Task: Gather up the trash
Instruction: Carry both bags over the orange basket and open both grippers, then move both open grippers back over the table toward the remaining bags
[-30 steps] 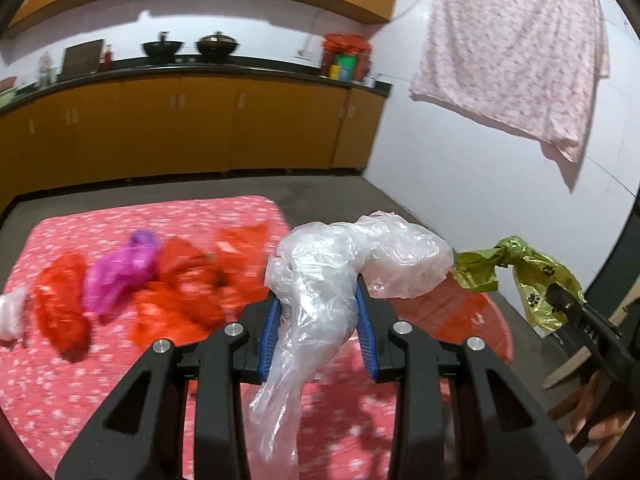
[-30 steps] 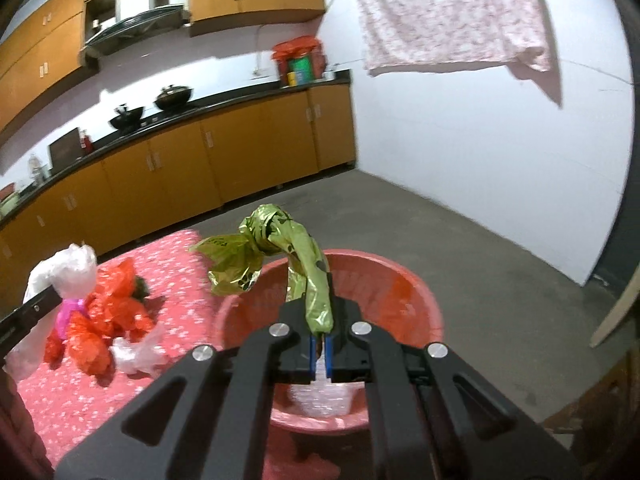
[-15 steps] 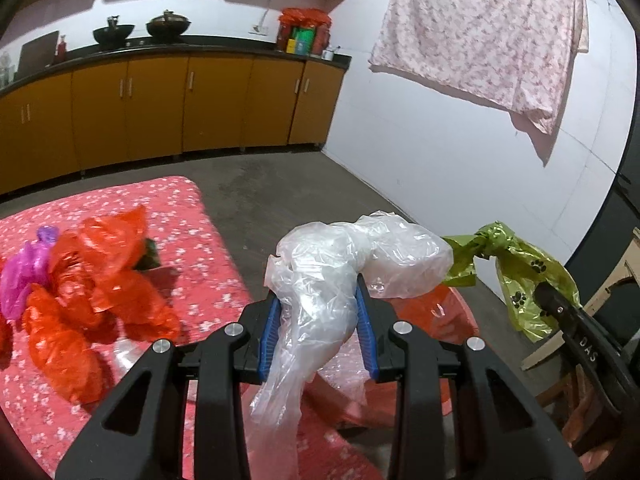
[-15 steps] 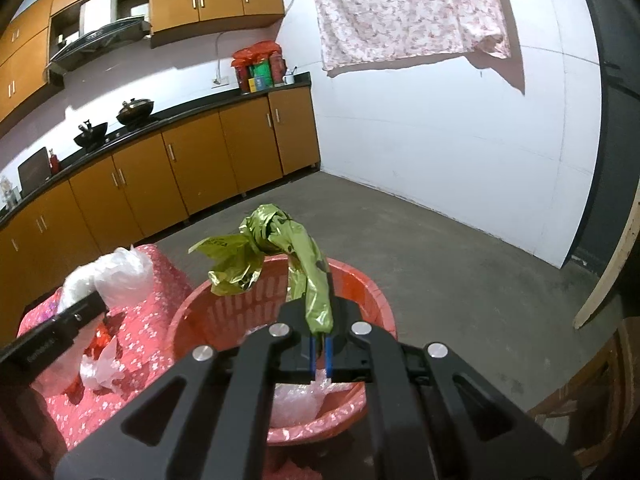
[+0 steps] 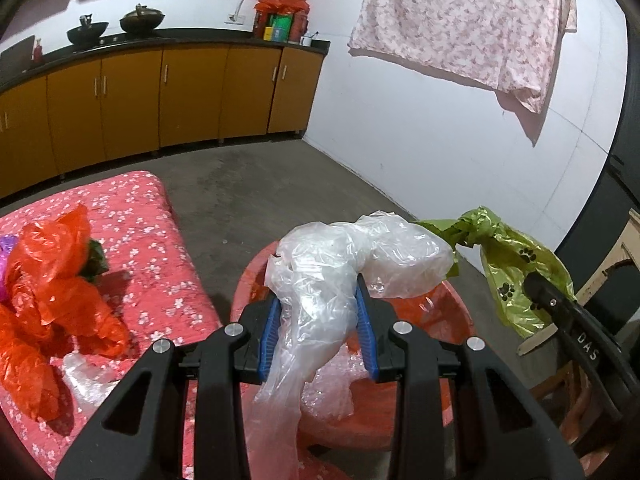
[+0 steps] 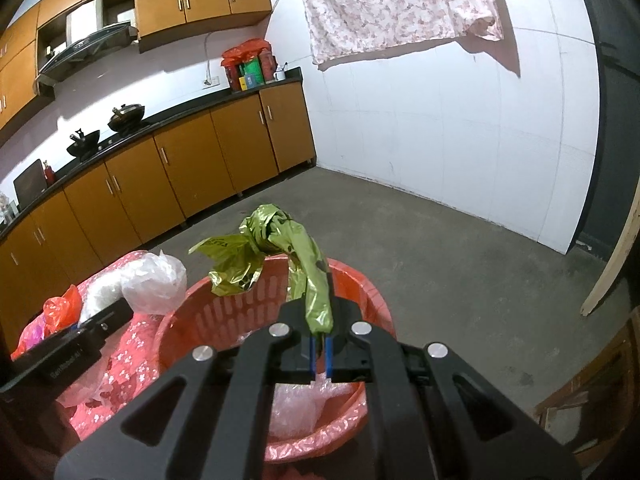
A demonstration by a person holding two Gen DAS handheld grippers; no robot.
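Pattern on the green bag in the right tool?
Black paw prints on the crumpled olive-green plastic bag; clearest in the left wrist view.

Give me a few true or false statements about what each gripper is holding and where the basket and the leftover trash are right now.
1. The left gripper is clamped on a clear plastic bag. True.
2. The right gripper is open and holds nothing. False: it is shut on a green bag.
3. Both grippers are held over the red basket. True.
4. The red basket has nothing in it. False: clear plastic already lies in it.
5. Orange bags lie on the pink floral cloth. True.
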